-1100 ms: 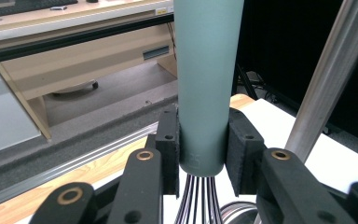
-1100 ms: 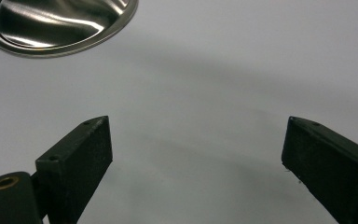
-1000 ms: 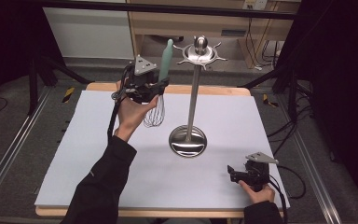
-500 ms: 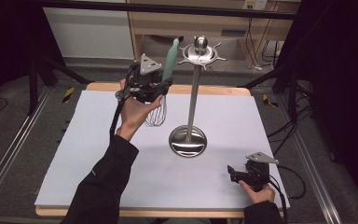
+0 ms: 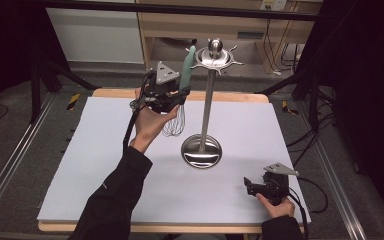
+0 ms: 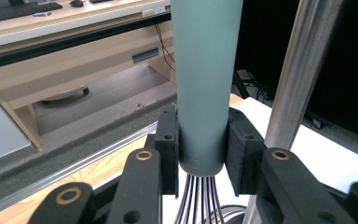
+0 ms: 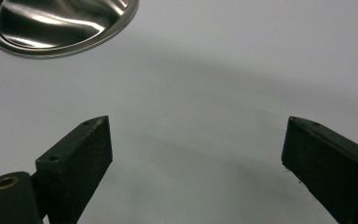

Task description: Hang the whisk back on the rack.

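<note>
A whisk with a grey-green handle (image 5: 186, 67) and black wires (image 5: 175, 123) hangs upright, handle up, above the white table. My left gripper (image 5: 180, 96) is shut on the lower end of that handle (image 6: 206, 84), both pads pressing its sides. The handle's top reaches the spiked head (image 5: 215, 57) of a steel utensil stand, whose pole (image 6: 291, 79) rises just right of the whisk. The stand's round base (image 5: 201, 151) rests mid-table. My right gripper (image 5: 250, 186) lies at the table's front right, open, with bare white surface between its jaws (image 7: 193, 154).
The white sheet (image 5: 105, 165) covers a wooden table. The stand's base (image 7: 60, 21) shows at the top left of the right gripper view. Shelving and cables stand behind the table; black frame rails (image 5: 10, 165) run along both sides.
My left hand has carried the whisk a little to the right and up, bringing the handle's top closer to the stand's head. The right gripper has not moved.
</note>
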A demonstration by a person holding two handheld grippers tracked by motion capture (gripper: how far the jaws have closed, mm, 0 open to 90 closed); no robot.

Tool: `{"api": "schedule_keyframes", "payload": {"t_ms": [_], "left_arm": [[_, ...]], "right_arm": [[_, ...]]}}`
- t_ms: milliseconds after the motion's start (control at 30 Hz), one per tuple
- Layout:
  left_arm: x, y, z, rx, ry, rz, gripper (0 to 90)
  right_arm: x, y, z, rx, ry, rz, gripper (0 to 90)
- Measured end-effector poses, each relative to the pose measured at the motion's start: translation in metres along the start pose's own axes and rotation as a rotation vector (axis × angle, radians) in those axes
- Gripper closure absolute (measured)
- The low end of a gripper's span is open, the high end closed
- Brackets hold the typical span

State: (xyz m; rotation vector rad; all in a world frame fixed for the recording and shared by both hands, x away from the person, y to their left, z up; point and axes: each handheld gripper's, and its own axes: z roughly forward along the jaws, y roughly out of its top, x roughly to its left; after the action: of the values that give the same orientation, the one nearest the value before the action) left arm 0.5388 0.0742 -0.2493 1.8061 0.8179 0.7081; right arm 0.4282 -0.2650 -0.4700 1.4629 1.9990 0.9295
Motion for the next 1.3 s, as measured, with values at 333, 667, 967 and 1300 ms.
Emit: {"api": "schedule_keyframes", "payload": {"t_ms": [333,667,967,1300], "left_arm": [[-0.005,-0.002,0.007,-0.018,0.024,-0.011,67.9],[-0.007,-0.001,0.010,-0.047,0.030,-0.011,67.1],[-0.005,-0.004,0.006,-0.049,0.031,-0.011,62.2],[0.002,-0.029,-0.020,-0.067,0.020,0.005,47.9]], "right_arm": [[0.000,0.000,0.000,-0.001,0.002,0.004,8.9],[0.000,0.000,0.000,-0.004,0.003,-0.002,9.0],[0.000,0.000,0.000,-0.004,0.001,-0.003,9.0],[0.001,0.000,0.000,0.000,-0.003,0.010,8.9]]}}
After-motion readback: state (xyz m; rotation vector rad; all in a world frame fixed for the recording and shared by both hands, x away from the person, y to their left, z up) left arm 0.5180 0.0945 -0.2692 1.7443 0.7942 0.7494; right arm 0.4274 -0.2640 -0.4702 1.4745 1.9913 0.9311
